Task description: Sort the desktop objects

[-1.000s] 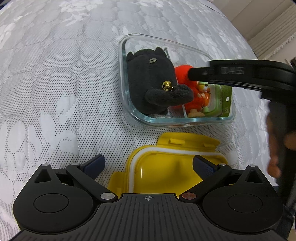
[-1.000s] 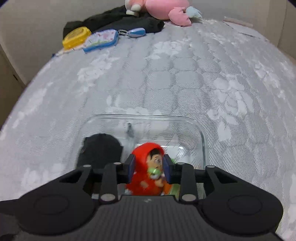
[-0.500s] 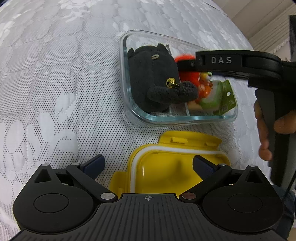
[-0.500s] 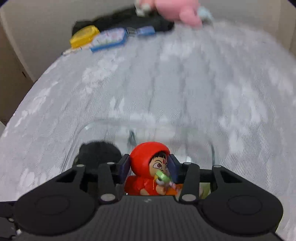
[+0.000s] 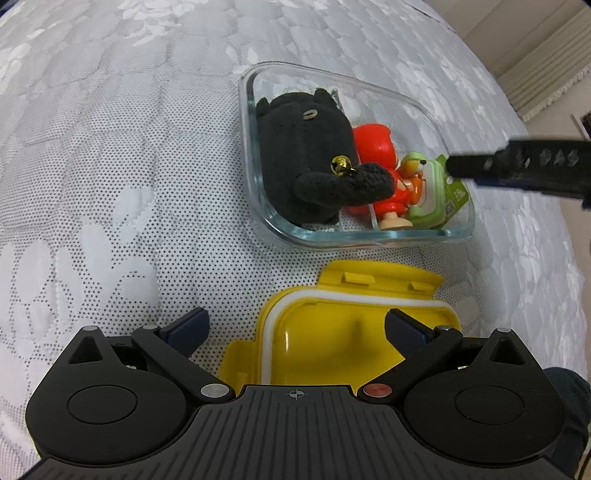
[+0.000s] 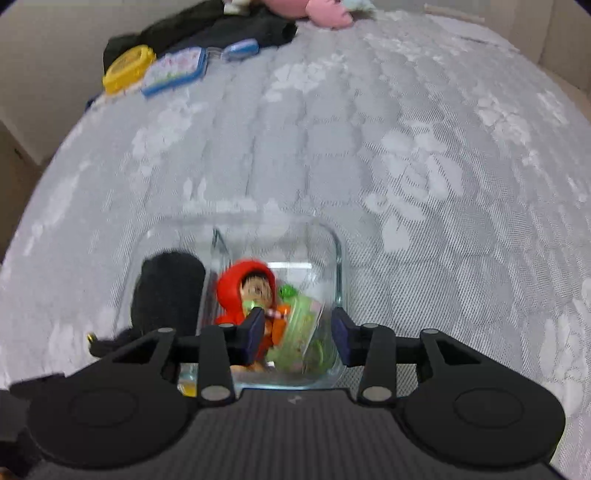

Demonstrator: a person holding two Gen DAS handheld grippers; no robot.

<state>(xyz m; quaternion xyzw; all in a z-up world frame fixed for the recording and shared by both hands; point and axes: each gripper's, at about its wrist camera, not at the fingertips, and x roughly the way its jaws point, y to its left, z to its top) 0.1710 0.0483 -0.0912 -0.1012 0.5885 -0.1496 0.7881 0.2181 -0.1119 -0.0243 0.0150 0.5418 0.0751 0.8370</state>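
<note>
A clear glass container (image 5: 458,233) sits on the white patterned bed cover. It holds a black plush toy (image 5: 306,162), a red-hooded figurine (image 5: 376,147) and a green packet (image 5: 439,199). The same container (image 6: 338,258), figurine (image 6: 247,291) and plush (image 6: 166,291) show in the right wrist view. My right gripper (image 6: 297,332) is open and empty, just above the container's near rim; its finger (image 5: 517,166) reaches in from the right. My left gripper (image 5: 295,330) is open and empty over a yellow lid (image 5: 332,332) lying upside down in front of the container.
At the far edge of the bed lie a yellow box (image 6: 127,70), a blue-rimmed patterned case (image 6: 173,70), dark clothing (image 6: 221,29) and a pink plush (image 6: 325,11). A curtain (image 5: 546,48) hangs at the right.
My right gripper has let go of the red-hooded figurine, opened, and drawn back from the container. The figurine now lies inside the container. My left gripper has stayed put.
</note>
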